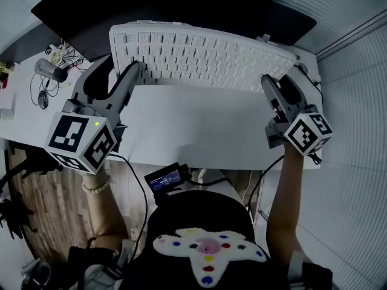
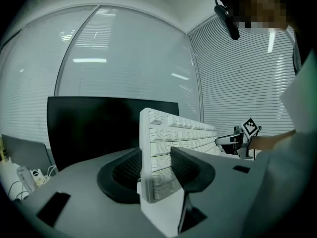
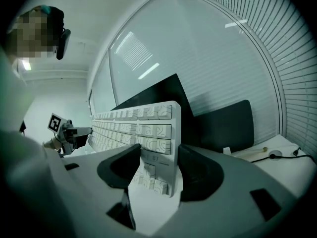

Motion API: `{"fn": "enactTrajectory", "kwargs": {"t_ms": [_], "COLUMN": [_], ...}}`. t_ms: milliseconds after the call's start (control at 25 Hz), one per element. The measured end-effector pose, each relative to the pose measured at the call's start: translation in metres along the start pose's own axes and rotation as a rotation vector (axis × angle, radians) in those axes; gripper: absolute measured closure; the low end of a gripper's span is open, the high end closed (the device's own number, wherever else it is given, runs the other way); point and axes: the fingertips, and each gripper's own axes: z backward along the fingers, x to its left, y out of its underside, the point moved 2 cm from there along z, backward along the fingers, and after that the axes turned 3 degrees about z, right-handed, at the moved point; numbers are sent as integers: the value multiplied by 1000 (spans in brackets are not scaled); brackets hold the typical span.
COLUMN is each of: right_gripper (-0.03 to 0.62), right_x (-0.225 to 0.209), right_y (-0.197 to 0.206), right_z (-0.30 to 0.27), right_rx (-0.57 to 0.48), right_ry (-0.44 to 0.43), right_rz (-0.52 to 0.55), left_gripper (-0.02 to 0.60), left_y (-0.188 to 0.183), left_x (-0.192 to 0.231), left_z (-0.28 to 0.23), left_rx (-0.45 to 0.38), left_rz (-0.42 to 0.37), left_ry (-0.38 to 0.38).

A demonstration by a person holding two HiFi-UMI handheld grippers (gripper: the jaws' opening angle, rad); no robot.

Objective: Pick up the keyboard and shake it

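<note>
A white keyboard (image 1: 199,56) is held over the white desk (image 1: 193,132), tipped up so its keys face me. My left gripper (image 1: 136,71) is shut on its left end, with one dark jaw on the key side and one on the back. In the left gripper view the keyboard (image 2: 173,138) stands on edge between the jaws of the left gripper (image 2: 156,167). My right gripper (image 1: 269,83) is shut on the right end. The right gripper view shows that end of the keyboard (image 3: 143,133) clamped by the right gripper (image 3: 158,170). I cannot tell whether any edge touches the desk.
A dark monitor (image 1: 151,5) stands just behind the keyboard. Cables and a small cylinder (image 1: 51,71) lie at the desk's left end. A dark pad (image 1: 290,23) sits at the back right. A small device with a lit screen (image 1: 166,179) hangs by my body. Glass walls surround the desk.
</note>
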Motion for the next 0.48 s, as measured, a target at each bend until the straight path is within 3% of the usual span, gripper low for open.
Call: {"fn": "enactTrajectory", "kwargs": {"t_ms": [480], "right_gripper": [349], "right_x": [0], "right_y": [2], "right_z": [0], "right_rx": [-14], "right_ry": [-11], "right_rz": [-7], "left_gripper": [391], "left_y": [-2], "left_x": [-4], "left_z": [1], "left_rx": [19], "left_rz": [-24], "left_ry": [-7]}}
